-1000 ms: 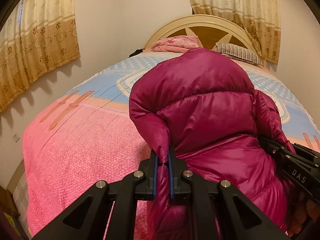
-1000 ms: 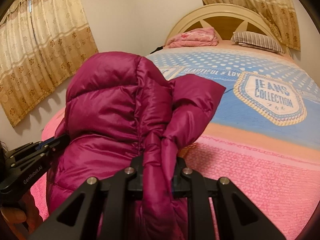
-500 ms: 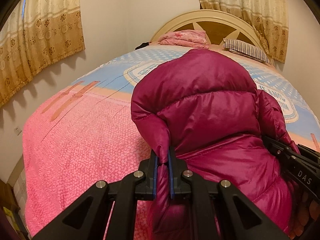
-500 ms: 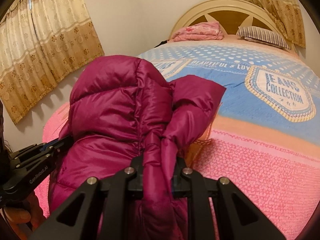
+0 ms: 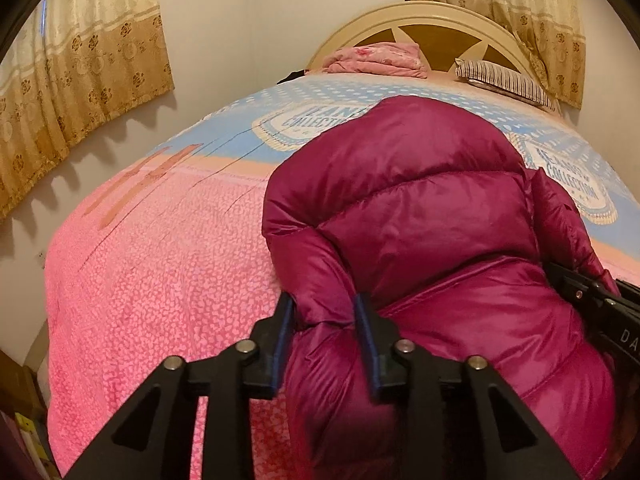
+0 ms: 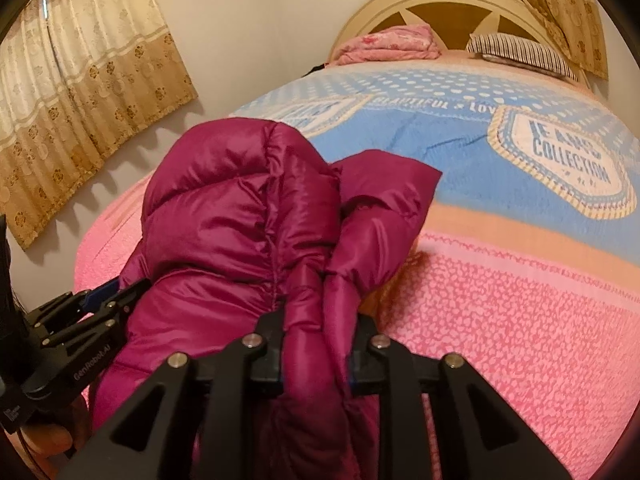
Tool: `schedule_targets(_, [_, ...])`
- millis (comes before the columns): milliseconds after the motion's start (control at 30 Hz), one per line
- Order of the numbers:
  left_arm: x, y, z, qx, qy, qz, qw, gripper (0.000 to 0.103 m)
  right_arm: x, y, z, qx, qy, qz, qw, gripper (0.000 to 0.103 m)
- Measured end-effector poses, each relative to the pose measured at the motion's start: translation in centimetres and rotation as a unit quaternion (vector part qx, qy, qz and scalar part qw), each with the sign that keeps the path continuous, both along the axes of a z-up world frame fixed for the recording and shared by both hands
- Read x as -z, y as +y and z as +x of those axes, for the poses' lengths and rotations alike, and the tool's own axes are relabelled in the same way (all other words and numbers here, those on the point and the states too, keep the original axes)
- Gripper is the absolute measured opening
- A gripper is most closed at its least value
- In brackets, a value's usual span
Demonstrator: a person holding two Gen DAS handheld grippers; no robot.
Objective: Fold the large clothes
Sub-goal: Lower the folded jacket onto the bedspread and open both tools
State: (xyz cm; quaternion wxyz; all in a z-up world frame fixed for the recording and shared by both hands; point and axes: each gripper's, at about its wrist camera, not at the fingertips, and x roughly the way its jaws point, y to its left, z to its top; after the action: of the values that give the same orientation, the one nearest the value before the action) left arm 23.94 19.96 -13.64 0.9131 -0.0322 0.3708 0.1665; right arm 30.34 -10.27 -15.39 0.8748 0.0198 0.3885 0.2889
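Observation:
A puffy magenta down jacket [image 5: 420, 208] lies bunched on the pink end of the bed cover [image 5: 160, 280]. My left gripper [image 5: 324, 312] straddles a fold at the jacket's left edge; its jaws are opening, and the blue pads [image 5: 286, 320] stand apart from the fabric between them. In the right wrist view the jacket [image 6: 224, 208] rises as a mound with a sleeve flopped to the right. My right gripper [image 6: 320, 316] holds a thick bunch of the jacket's right edge; its jaws are opening slightly, with fabric still filling the gap and touching both fingers.
The bed cover [image 6: 520, 320] is pink nearby and blue farther back. By the cream headboard [image 5: 420, 16] lie a folded pink blanket [image 5: 380, 58] and a striped pillow [image 5: 504, 80]. Patterned curtains [image 5: 80, 80] hang on the left wall. A person's hand [image 6: 48, 436] holds the left gripper.
Both grippers sank toward the bed with the jacket. The left jaws, pinched tight on the fold before, have spread apart. The right jaws widened slightly around their bunch.

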Motion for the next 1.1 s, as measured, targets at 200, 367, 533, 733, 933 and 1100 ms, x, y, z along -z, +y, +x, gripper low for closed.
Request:
schedule_targets(200, [0.8,1.2,-0.3,-0.035,-0.004,-0.013,0.9993,0.073,1.1,-0.5,0.5,0.012,0.018,-0.003,1.0,0.039])
schedule_targets(367, [1.4,0.9,-0.2,-0.036,-0.007,-0.009,0.9993,0.073,1.7,-0.4,0.6,0.018,0.021,-0.013,1.0,0.044])
schedule_targets(533, [1.4,0.7,-0.2,-0.033,-0.002,-0.006,0.9994,0.073,1.9,-0.5,0.7,0.024,0.025,-0.017,0.999,0.046])
schedule_targets(733, [-2.0,0.5,-3.2,-0.026,-0.013,-0.018,0.9994,0.073,-1.5,-1.8,-1.2,0.033,0.011,-0.007,0.999,0.049])
schedule_targets(933, [-8.4,-0.8,-10.2,-0.007,-0.091,0.001,0.9958,0.074,-8.5,-3.9,-7.9,0.039,-0.087,0.004,0.995,0.071])
schedule_targets(1100, [-10.8,-0.8,-14.3,-0.006,-0.125,0.001,0.9921,0.074,-10.5,-3.9,-11.3,0.034,-0.116,0.008,0.993,0.071])
